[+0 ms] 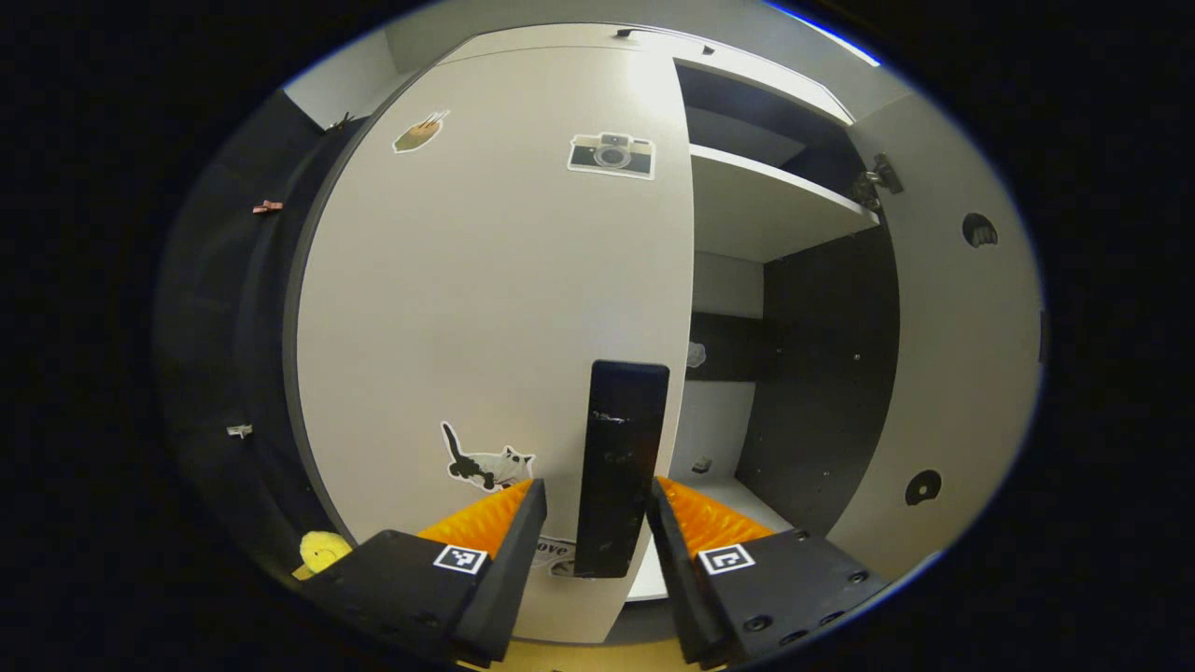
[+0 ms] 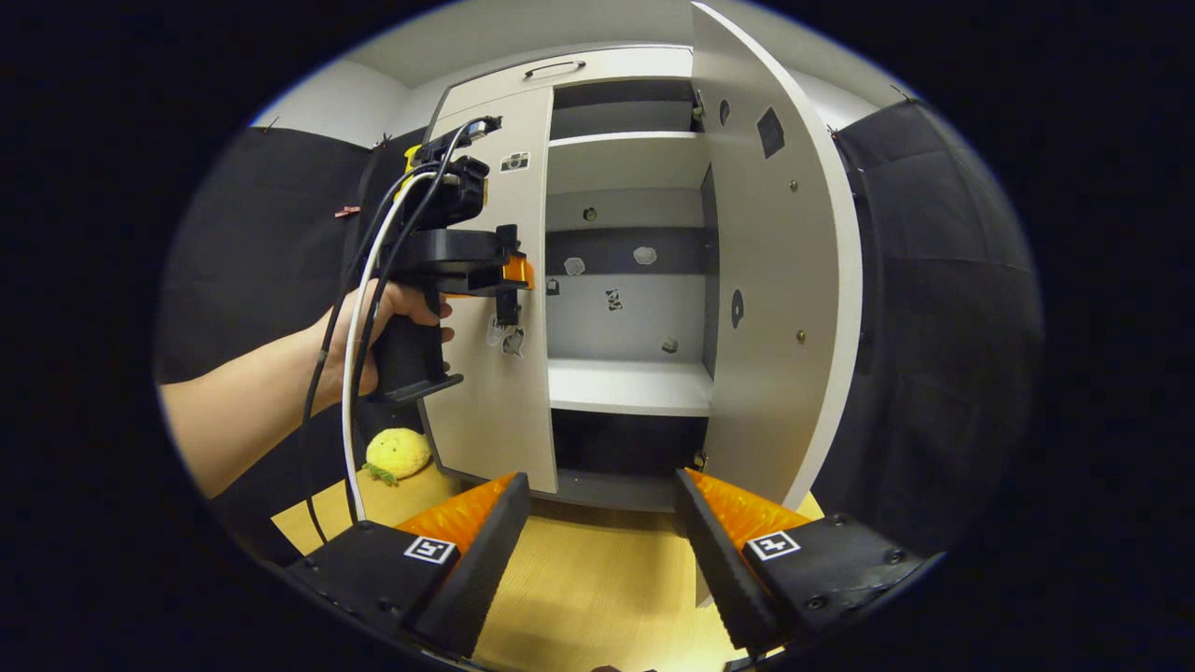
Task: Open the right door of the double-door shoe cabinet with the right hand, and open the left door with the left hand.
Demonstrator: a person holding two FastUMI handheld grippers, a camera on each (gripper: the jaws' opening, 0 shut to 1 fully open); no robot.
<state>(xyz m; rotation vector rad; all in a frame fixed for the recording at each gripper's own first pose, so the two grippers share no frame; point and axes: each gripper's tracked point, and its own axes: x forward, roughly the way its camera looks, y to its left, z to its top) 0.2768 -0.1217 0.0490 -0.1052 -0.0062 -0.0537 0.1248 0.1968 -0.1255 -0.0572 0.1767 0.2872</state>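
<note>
The left door point(image 1: 485, 308) is white with stickers and looks closed or nearly so. Its black upright handle point(image 1: 621, 457) stands between the fingers of my left gripper point(image 1: 596, 493). The jaws are open around it, with a gap on the left side. In the right gripper view a hand point(image 2: 392, 327) holds the left gripper point(image 2: 513, 280) against the left door point(image 2: 495, 392). The right door point(image 2: 775, 280) is swung wide open. My right gripper point(image 2: 602, 485) is open and holds nothing, back from the cabinet and low in front of the gap.
Inside the cabinet are white shelves point(image 2: 630, 387) and dark panels point(image 1: 822, 373). A yellow plush toy point(image 2: 397, 453) lies on the wooden surface point(image 2: 579, 579) at the cabinet's left foot. The open right door point(image 1: 962, 355) stands close on the right.
</note>
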